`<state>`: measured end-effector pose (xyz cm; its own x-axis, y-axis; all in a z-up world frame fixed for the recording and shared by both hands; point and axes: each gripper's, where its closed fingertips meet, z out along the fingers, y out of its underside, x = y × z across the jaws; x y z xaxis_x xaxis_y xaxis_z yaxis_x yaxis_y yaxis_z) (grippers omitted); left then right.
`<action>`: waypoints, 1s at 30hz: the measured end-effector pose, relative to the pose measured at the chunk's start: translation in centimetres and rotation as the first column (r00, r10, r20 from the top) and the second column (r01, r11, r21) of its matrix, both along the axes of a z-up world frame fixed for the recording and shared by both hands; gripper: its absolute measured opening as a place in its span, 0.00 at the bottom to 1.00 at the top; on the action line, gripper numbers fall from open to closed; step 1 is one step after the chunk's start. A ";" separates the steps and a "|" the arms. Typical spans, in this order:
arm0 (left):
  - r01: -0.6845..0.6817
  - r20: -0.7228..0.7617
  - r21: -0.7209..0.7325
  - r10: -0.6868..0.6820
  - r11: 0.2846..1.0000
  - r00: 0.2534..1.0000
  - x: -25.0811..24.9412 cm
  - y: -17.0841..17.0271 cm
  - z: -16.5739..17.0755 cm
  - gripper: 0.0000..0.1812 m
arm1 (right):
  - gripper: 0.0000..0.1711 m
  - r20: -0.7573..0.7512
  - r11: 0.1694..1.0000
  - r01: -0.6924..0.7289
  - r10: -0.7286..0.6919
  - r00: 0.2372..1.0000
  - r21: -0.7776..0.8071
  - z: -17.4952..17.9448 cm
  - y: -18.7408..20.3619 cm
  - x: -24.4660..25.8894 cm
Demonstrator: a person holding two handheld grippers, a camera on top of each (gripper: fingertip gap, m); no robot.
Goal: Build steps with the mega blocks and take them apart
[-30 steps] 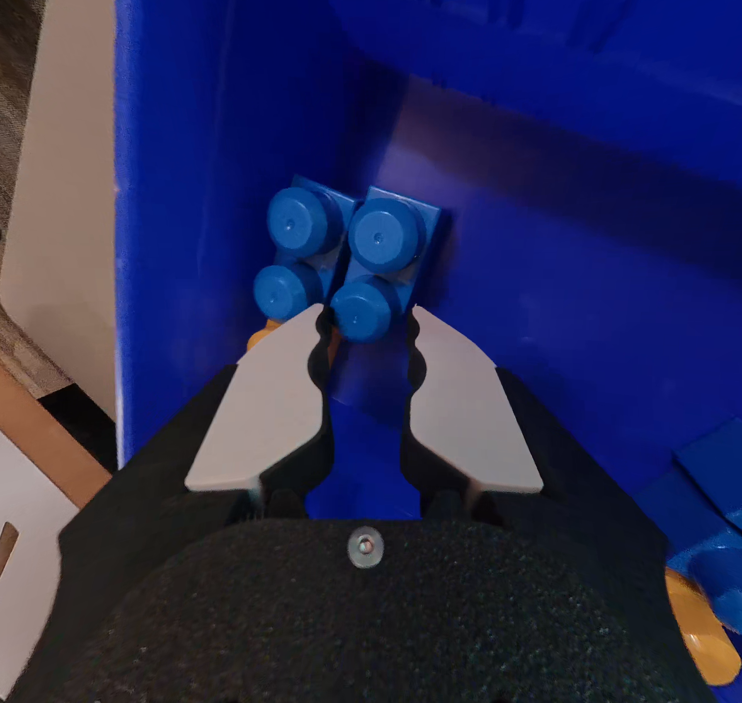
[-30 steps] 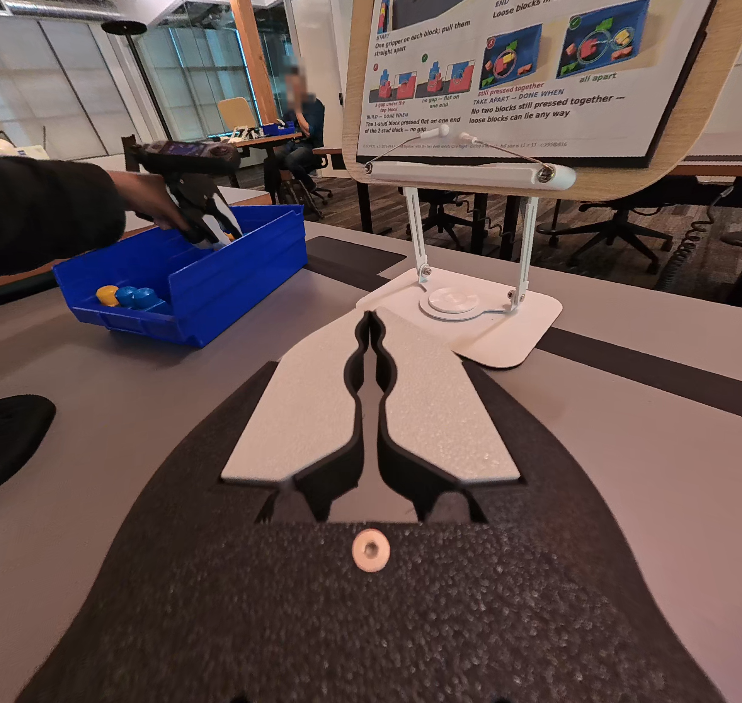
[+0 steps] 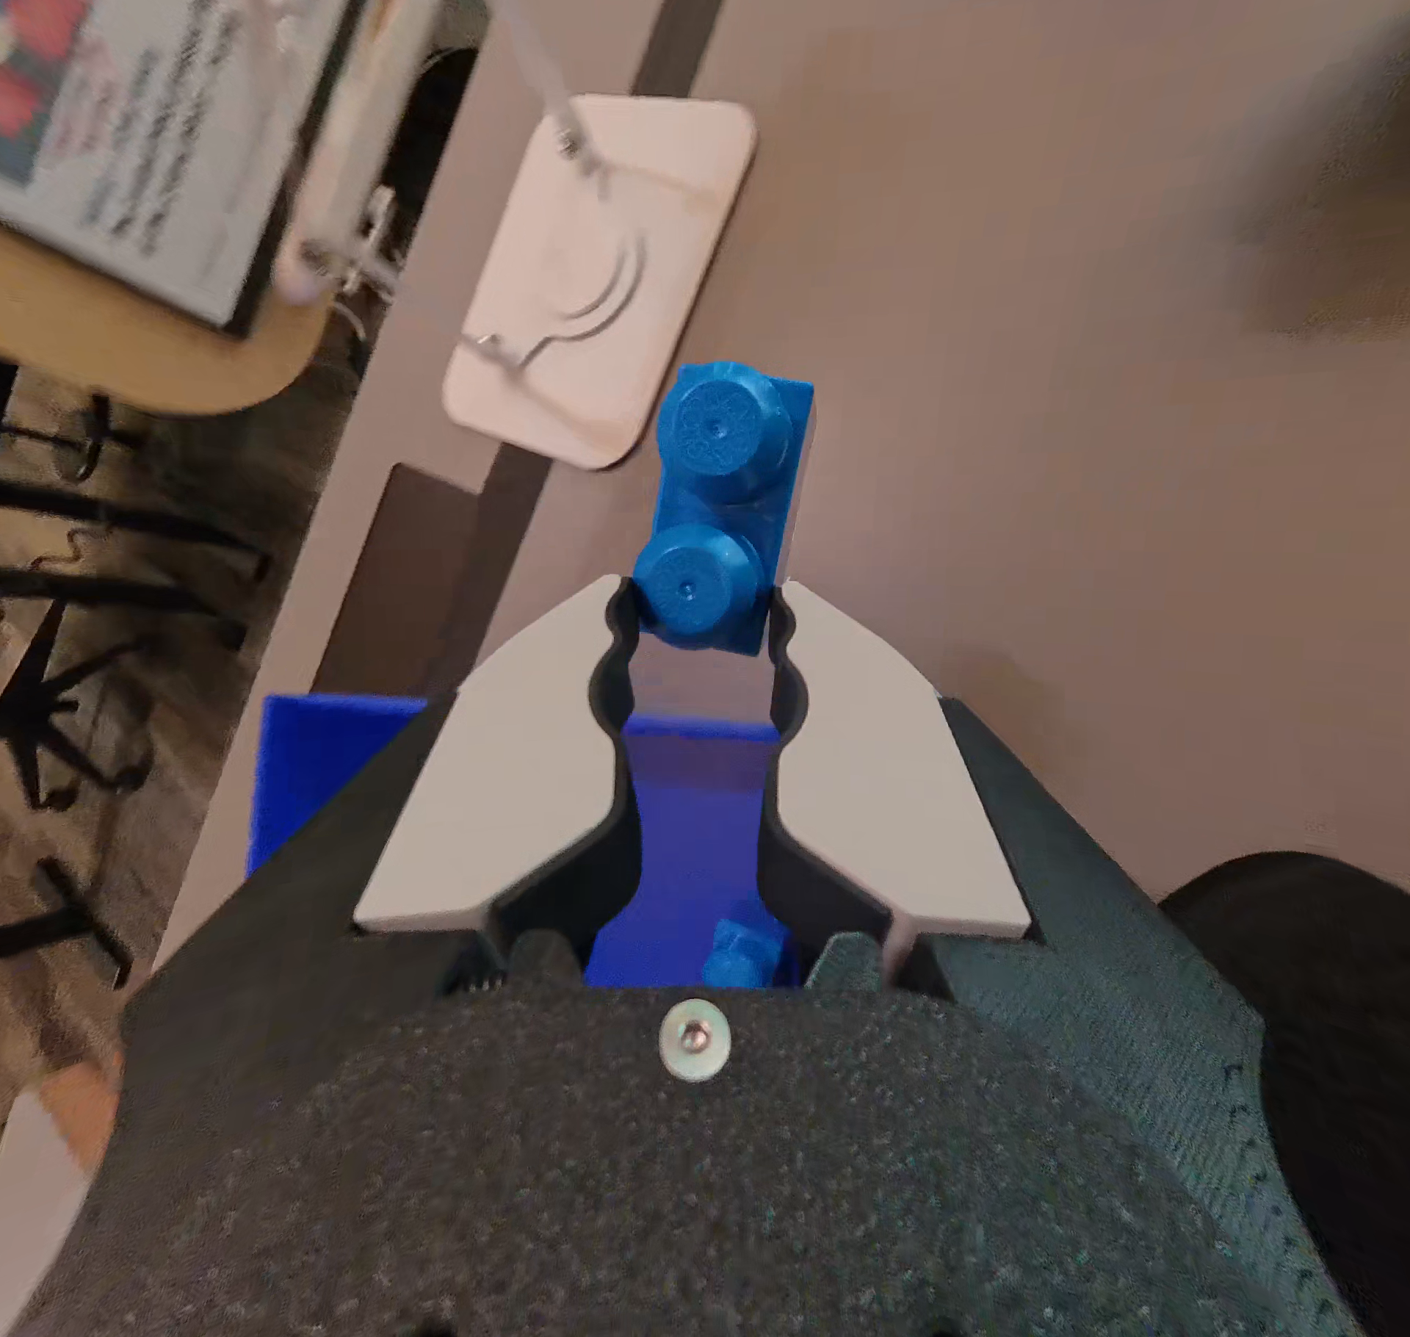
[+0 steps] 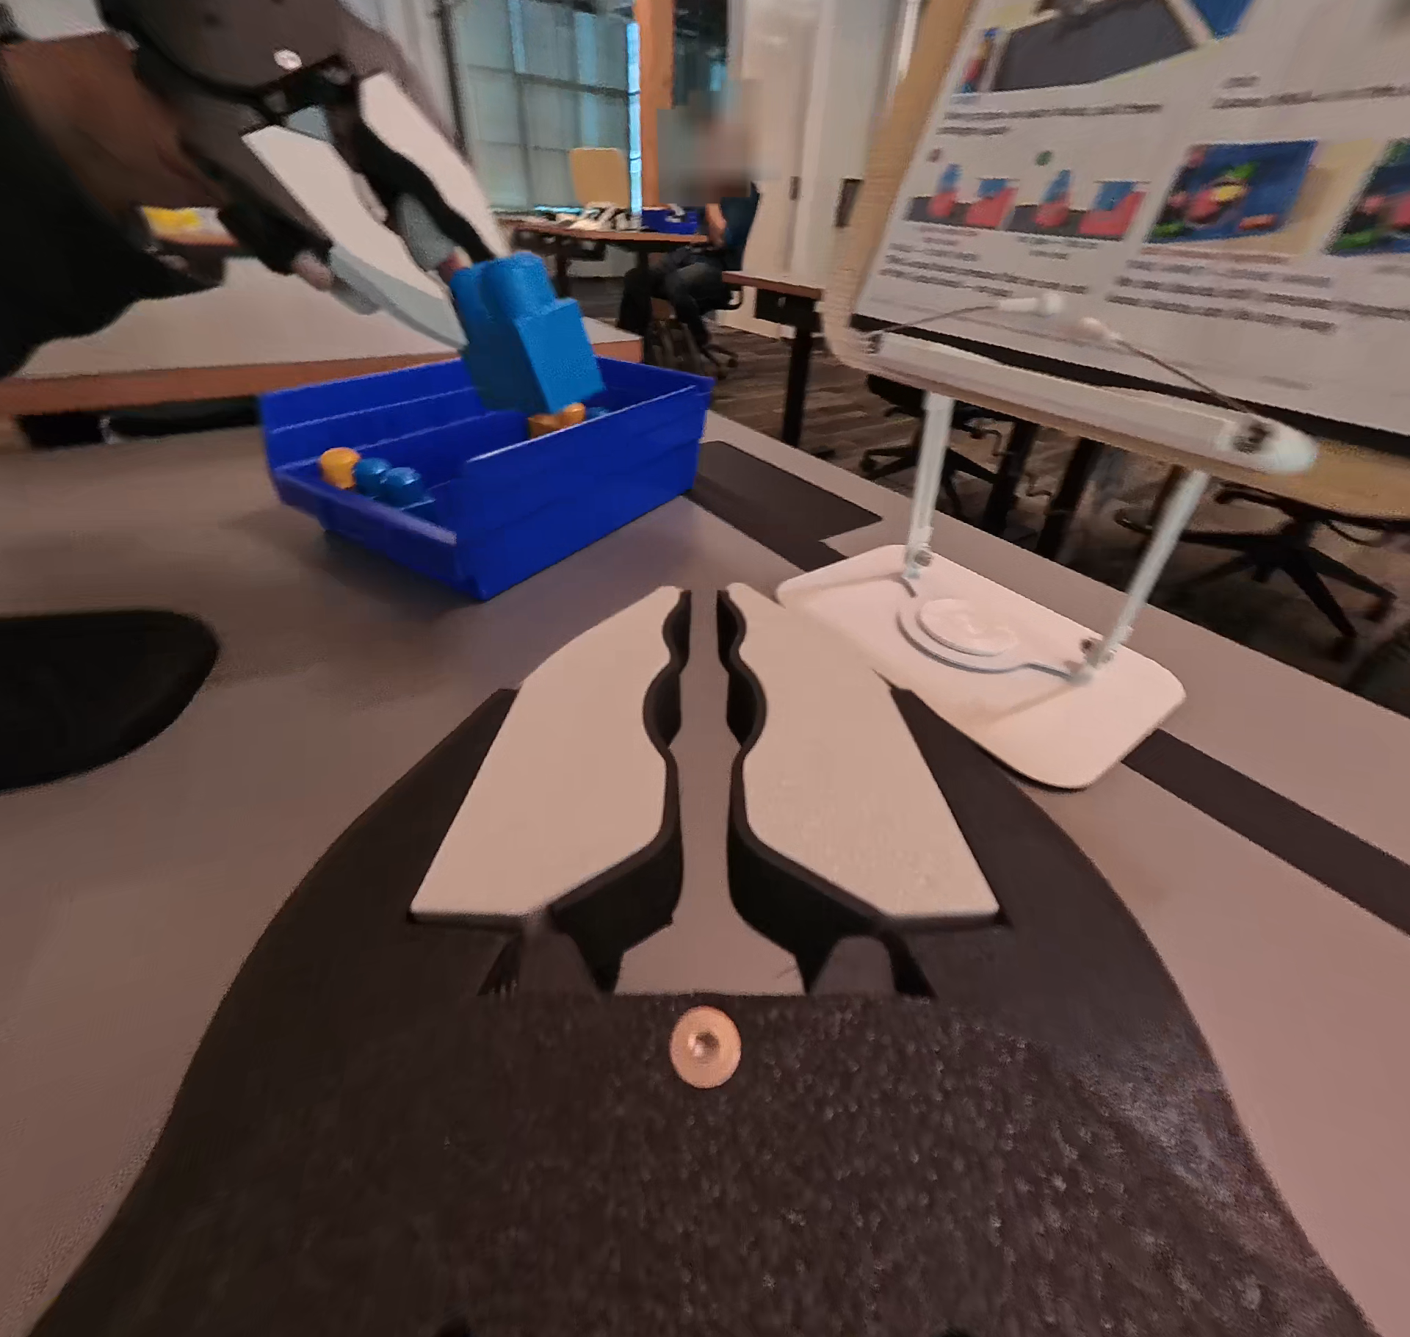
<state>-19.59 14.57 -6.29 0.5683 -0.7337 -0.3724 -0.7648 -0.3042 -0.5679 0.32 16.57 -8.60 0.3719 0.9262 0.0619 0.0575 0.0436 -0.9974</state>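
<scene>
My left gripper (image 3: 702, 598) is shut on a blue two-stud mega block (image 3: 725, 461), gripping it at its near stud. It holds the block in the air above the blue bin (image 3: 336, 766). The right wrist view shows the same block (image 4: 526, 339) tilted over the bin (image 4: 580, 491), held by the left gripper (image 4: 450, 308). Inside the bin lie an orange block (image 4: 339, 465), blue blocks (image 4: 389, 480) and another orange block (image 4: 557, 419). My right gripper (image 4: 700, 598) is empty above the grey table, its jaws almost together with a narrow slit.
A white stand base (image 4: 984, 674) holds an instruction board (image 4: 1144, 194) to the right of the bin; the base also shows in the left wrist view (image 3: 603, 270). A black pad (image 4: 84, 690) lies at the left. A person sits at a far desk. Tip to tip, the grippers are about 20 centimeters apart.
My left gripper closed on one blue two-stud block and lifted it out of the bin. The right gripper moved closer to the bin and its jaws parted slightly.
</scene>
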 end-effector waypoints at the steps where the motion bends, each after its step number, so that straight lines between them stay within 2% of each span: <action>1: 0.031 0.007 -0.011 -0.031 0.999 0.999 1.4 -0.5 -0.6 0.19 | 0.06 0.025 0.999 -0.033 0.032 0.999 0.018 -0.2 -0.6 -0.4; 8: 0.185 0.102 -0.089 -0.176 0.979 0.979 9.5 -3.9 -5.8 0.18 | 0.23 0.233 0.966 -0.253 0.235 0.944 0.051 -2.6 -5.1 -3.1; 15: 0.222 0.093 -0.142 -0.210 0.965 0.973 13.3 -6.2 -10.2 0.18 | 0.23 0.450 0.930 -0.367 0.318 0.834 0.023 -5.0 -8.4 -3.9; 18: 0.244 0.103 -0.138 -0.231 0.960 0.968 14.4 -6.8 -10.6 0.18 | 0.23 0.516 0.925 -0.380 0.326 0.792 0.000 -6.3 -8.9 -3.9; 20: 0.258 0.089 -0.145 -0.247 0.955 0.965 14.6 -7.2 -10.8 0.18 | 0.18 0.542 0.927 -0.375 0.323 0.776 -0.016 -7.0 -8.7 -3.8; 22: 0.265 0.093 -0.142 -0.253 0.954 0.963 14.7 -7.4 -10.8 0.18 | 0.17 0.545 0.923 -0.383 0.336 0.768 -0.031 -7.2 -8.8 -3.7; 27: 0.291 0.191 -0.085 -0.271 0.953 0.944 15.2 -7.4 -9.9 0.17 | 0.17 0.508 0.914 -0.402 0.376 0.775 -0.063 -6.8 -8.5 -3.1; 30: 0.273 0.268 -0.050 -0.251 0.961 0.930 14.8 -7.3 -8.9 0.22 | 0.17 0.511 0.924 -0.369 0.366 0.778 -0.100 -7.0 -7.1 -1.6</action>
<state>-4.82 7.27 -15.21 0.4192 -0.8919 -0.1693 -0.6555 -0.1683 -0.7362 -1.27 9.51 -15.64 -0.0842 0.9850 0.1503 0.5356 0.1719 -0.8268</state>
